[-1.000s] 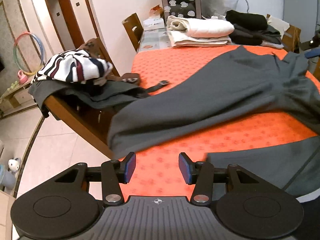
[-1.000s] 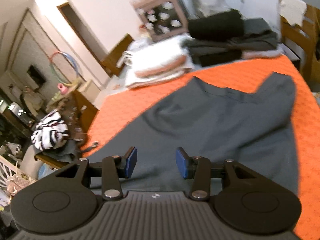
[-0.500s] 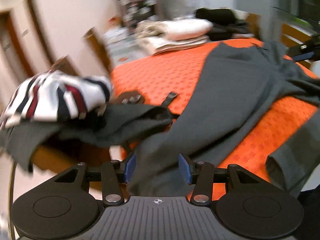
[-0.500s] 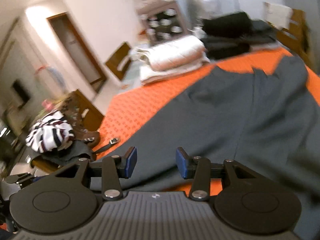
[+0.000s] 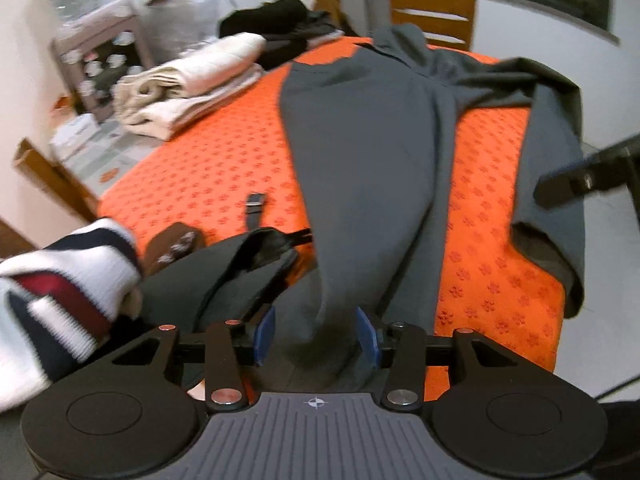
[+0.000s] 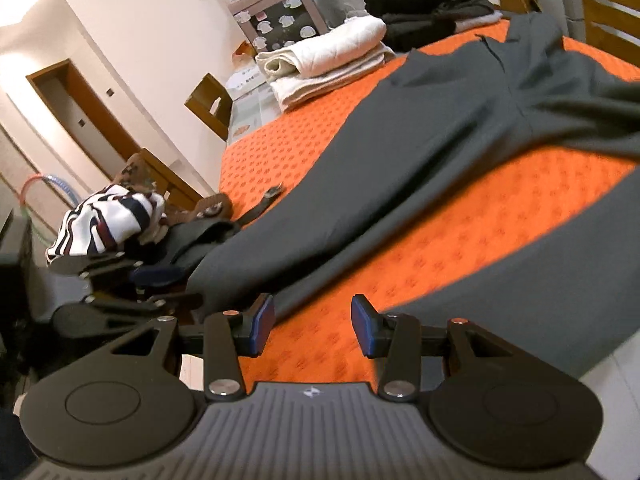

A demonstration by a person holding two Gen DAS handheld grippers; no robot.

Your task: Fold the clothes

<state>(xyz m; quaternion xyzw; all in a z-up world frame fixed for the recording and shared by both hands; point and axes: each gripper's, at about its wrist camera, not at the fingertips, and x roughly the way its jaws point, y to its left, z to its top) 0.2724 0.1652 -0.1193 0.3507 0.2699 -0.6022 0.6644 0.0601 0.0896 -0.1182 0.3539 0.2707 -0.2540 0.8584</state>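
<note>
Dark grey trousers [image 5: 360,140] lie spread on the orange tablecloth [image 5: 208,168], with the legs toward me. In the left wrist view the end of one leg hangs over the table edge, and my left gripper [image 5: 316,334] stands open with that hem between its blue pads, not squeezed. In the right wrist view my right gripper [image 6: 313,330] is open over the bare orange cloth [image 6: 460,232] between the two trouser legs [image 6: 400,152], with nothing between its fingers. My left gripper [image 6: 152,276] also shows at the left of that view, beside the leg end.
A striped white garment [image 5: 60,292] and a dark grey garment [image 5: 232,276] with a strap lie at the table's left corner. Folded white towels [image 5: 192,80] and dark folded clothes [image 5: 276,20] sit at the far end. Wooden chairs [image 5: 432,16] stand around the table.
My left gripper swung and rolled down to the end of the trouser leg, which now lies between its fingers. My right gripper moved from above the trousers to the orange gap between the legs.
</note>
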